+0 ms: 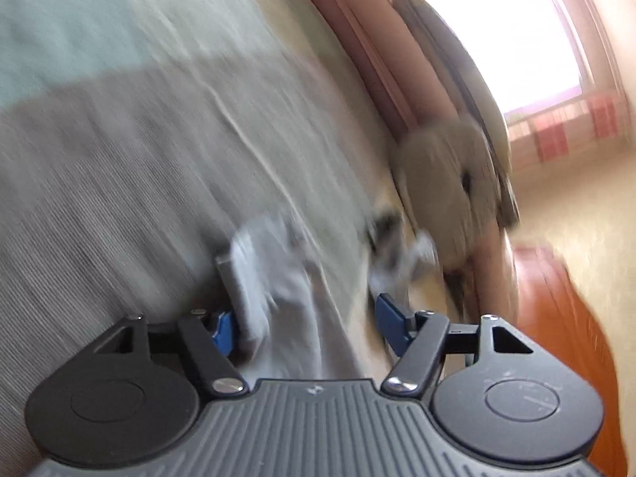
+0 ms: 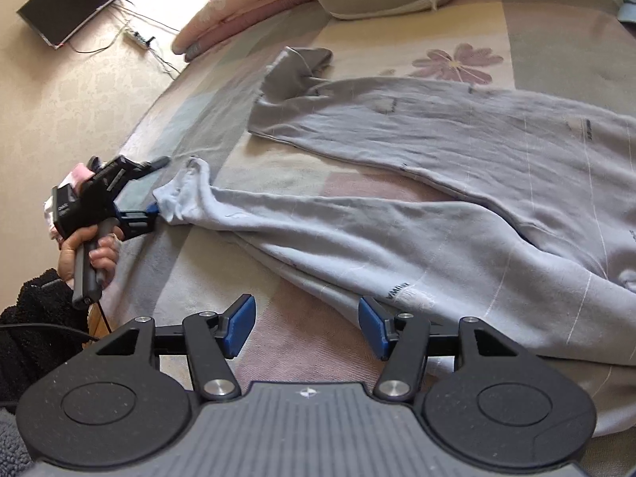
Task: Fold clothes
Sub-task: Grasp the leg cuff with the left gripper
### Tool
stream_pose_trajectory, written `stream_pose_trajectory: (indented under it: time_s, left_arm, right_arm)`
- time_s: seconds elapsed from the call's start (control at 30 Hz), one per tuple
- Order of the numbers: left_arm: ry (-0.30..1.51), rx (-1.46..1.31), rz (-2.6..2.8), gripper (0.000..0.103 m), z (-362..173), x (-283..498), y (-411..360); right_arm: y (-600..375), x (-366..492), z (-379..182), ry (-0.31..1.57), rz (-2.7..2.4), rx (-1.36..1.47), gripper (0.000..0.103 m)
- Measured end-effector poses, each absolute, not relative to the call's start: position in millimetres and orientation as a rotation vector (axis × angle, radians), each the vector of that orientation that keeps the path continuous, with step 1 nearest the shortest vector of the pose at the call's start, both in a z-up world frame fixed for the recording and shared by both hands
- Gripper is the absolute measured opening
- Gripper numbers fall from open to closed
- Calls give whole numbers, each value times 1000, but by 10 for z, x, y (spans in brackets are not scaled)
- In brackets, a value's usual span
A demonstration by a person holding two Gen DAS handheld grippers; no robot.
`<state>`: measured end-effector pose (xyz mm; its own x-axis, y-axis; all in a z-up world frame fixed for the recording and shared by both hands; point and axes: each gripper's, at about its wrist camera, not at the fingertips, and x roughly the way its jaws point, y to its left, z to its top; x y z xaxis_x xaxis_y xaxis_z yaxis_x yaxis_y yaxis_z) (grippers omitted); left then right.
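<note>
Left wrist view: the picture is badly smeared. I see my left gripper standing part-way apart, with the cuff of a pale grey trouser leg lying between the fingers, against the left one. Whether the pads press on the cloth I cannot tell through the blur. Beyond lies the bedspread, with a beige pillow at its far edge.

Right wrist view: the trousers lie spread on the bedspread, long axis running from the waist at the right edge to the two cuffs at the left. The near leg ends at the left gripper, which a hand holds at that cuff; the far leg lies behind, its cuff turned up. My right gripper hovers with jaws apart and nothing between them, just short of the near leg's lower hem, the cloth ahead and to its right.

Finding: the left gripper is plainly nearer the cuff; I judge the coming move to be carrying that leg end along the long axis.
</note>
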<state>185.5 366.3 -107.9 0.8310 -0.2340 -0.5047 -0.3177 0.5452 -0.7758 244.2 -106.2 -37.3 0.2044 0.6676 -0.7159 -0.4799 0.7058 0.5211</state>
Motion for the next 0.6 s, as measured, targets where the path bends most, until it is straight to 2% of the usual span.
stream_pose_trajectory:
  time_s: [0.07,0.13,0.17,0.23,0.3,0.33,0.6]
  left_arm:
    - [608,-993,49,67,-1086,1907,3660]
    - [607,-964,75,57,-1081,1971,3660]
    - [608,-945,92,48,-1076,2004,3656]
    - [633,-876,128,43,-1022,2041,3589]
    - [680,-761,178,15,-942,2062,3483]
    - [693,-726,193,11,-906,2053,3456]
    - [643,-617,241,7,-424,1736,3361]
  right_arm:
    - [-1077,2438,-366,1102,811,203,63]
    - [-1093,2448,-376,1106,806,201,63]
    - [-1099,2457,-394,1110,799,200,63]
    - [-1114,2454,-434,1120,785,191,63]
    - [-1156,2410,-453,1123,779,168,63]
    - [-1183,2383,-462,1125,776,158,63]
    - [-1529,2205,-508,1127,715,116,63]
